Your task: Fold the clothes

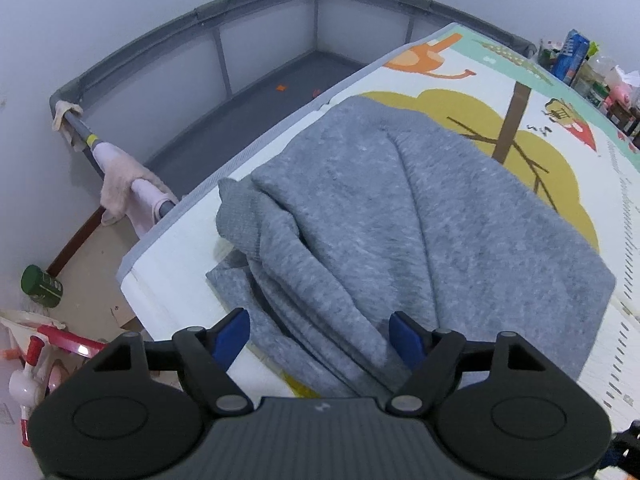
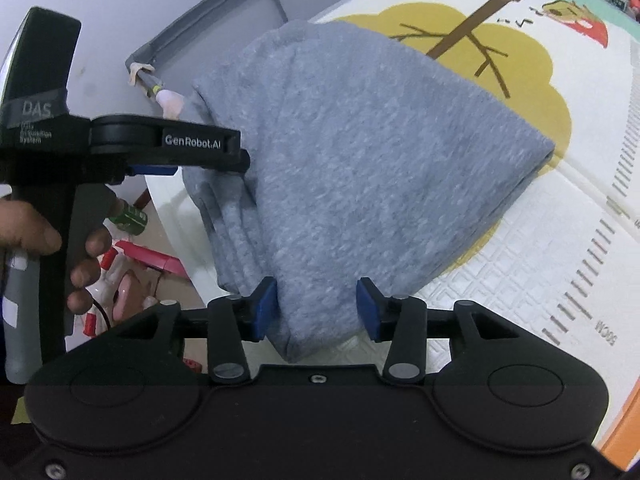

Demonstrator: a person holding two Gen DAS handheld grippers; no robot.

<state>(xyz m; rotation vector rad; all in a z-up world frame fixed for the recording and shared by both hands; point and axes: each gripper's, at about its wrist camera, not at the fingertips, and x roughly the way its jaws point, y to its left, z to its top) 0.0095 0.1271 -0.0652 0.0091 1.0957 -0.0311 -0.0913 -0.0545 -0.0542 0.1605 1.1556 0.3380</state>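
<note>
On play mat [image 1: 560, 184], folded grey sweater [image 1: 400, 208], both claws spread.

Your left wrist camera sits just behind the left gripper [image 1: 320, 334] and looks down and forward, close over the near left part of the grey garment [image 1: 400, 216], with the play mat [image 1: 520, 92] and the grey playpen [image 1: 280, 24] far beyond. Your right wrist camera looks the same way from behind the right gripper [image 2: 316, 308], very near the garment's near corner. Both views share the garment, the mat's tree print and the playpen rail; the right view also catches the left gripper from its side.
</note>
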